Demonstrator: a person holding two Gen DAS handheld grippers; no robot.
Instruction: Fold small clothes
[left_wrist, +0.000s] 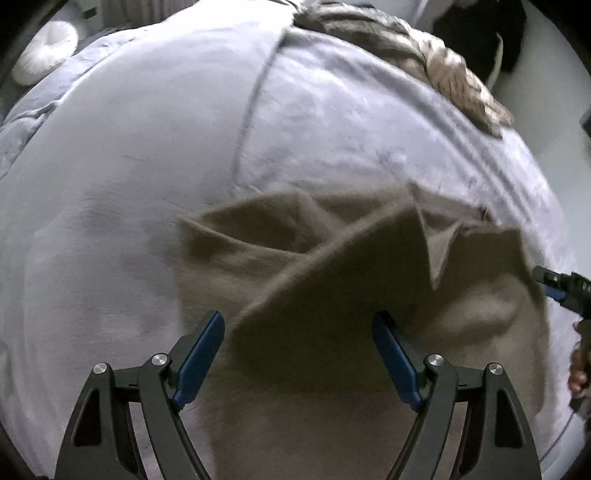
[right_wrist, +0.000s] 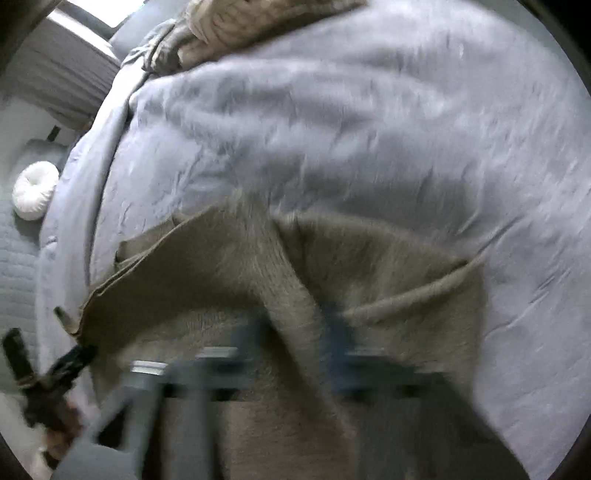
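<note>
A small olive-brown garment (left_wrist: 314, 295) lies rumpled on a grey bedspread (left_wrist: 129, 184). In the left wrist view my left gripper (left_wrist: 299, 354) is open, its blue-padded fingers (left_wrist: 201, 354) wide apart over the near part of the garment, with a raised fold between them. My right gripper shows at the right edge of that view (left_wrist: 554, 284), at the garment's right side. In the right wrist view the garment (right_wrist: 369, 258) is motion-blurred and my right gripper (right_wrist: 295, 354) is a smear; a ridge of cloth runs between its fingers. The left gripper shows at lower left (right_wrist: 74, 360).
A patterned beige blanket (left_wrist: 424, 48) lies bunched at the far side of the bed, also in the right wrist view (right_wrist: 236, 26). A round white cushion (left_wrist: 44, 51) sits at the far left, also in the right wrist view (right_wrist: 35, 195). Wall and floor lie beyond the bed.
</note>
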